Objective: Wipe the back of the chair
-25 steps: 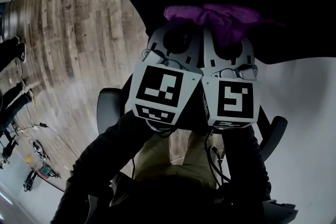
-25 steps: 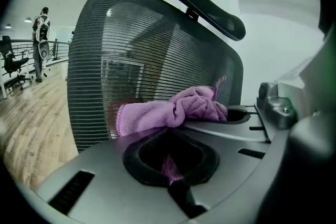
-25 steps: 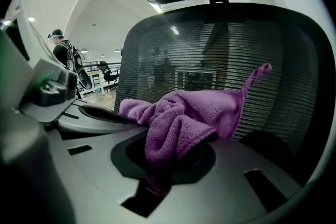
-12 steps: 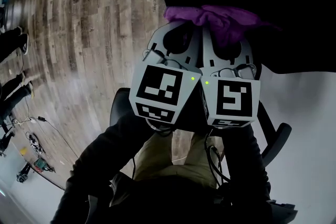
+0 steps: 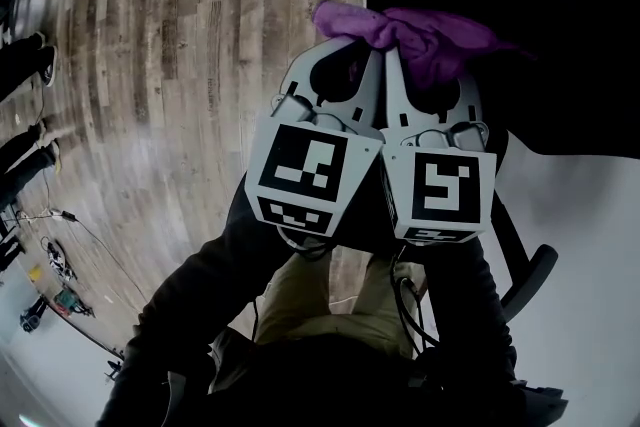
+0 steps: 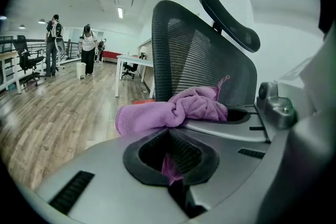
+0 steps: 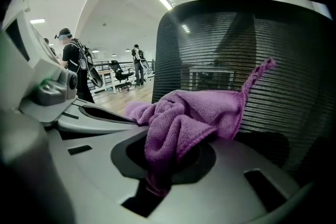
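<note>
Because wiping the chair back [image 7: 236,50] needs a taut purple cloth [image 5: 425,37], left gripper [image 5: 348,45] and right gripper [image 5: 432,55] both pinch it.

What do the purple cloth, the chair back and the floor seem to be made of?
The cloth looks like matte microfibre: fine looped nap. The chair back is black mesh, probably synthetic: ribbed, see-through weave. The floor is wood or wood-look laminate: grained planks.
</note>
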`<state>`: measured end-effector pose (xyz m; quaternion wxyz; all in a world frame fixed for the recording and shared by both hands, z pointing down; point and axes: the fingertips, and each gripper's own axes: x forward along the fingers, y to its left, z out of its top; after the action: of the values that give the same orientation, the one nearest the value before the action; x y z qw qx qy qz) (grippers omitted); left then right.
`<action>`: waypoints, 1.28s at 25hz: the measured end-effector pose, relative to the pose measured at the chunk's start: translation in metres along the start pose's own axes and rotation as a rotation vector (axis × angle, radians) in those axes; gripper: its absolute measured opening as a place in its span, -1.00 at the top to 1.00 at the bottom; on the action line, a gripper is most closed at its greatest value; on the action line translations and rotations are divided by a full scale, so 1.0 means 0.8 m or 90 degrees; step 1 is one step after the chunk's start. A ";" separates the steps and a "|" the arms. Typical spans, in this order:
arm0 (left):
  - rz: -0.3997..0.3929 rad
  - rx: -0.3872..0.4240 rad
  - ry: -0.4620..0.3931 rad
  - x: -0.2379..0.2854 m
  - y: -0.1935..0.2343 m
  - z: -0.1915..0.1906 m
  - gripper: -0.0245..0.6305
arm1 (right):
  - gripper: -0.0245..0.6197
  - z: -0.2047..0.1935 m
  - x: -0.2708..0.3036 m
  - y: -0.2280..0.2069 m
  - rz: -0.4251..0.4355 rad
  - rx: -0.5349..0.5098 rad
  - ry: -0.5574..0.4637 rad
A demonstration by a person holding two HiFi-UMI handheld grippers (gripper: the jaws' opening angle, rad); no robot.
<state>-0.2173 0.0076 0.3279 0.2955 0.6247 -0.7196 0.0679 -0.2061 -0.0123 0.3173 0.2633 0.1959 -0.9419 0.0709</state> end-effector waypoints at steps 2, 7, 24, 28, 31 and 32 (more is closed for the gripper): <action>0.005 -0.002 -0.001 -0.004 0.006 -0.002 0.94 | 0.73 0.000 0.003 0.007 0.005 -0.002 0.000; 0.012 -0.004 -0.004 -0.012 0.014 -0.004 0.94 | 0.73 0.001 0.004 0.018 0.012 -0.006 -0.002; 0.016 -0.001 -0.008 -0.023 0.025 -0.006 0.94 | 0.73 0.001 0.007 0.033 0.014 -0.006 0.000; 0.014 -0.004 -0.001 -0.022 0.023 -0.012 0.94 | 0.73 -0.002 0.006 0.034 0.015 -0.003 -0.004; 0.016 0.001 0.013 -0.022 0.022 -0.016 0.94 | 0.73 -0.006 0.005 0.034 0.018 0.012 -0.001; 0.015 0.001 0.020 -0.022 0.021 -0.019 0.94 | 0.73 -0.010 0.005 0.034 0.018 0.017 0.003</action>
<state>-0.2275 0.0331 0.3358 0.3055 0.6154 -0.7220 0.0817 -0.2168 0.0126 0.3252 0.2618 0.1860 -0.9430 0.0873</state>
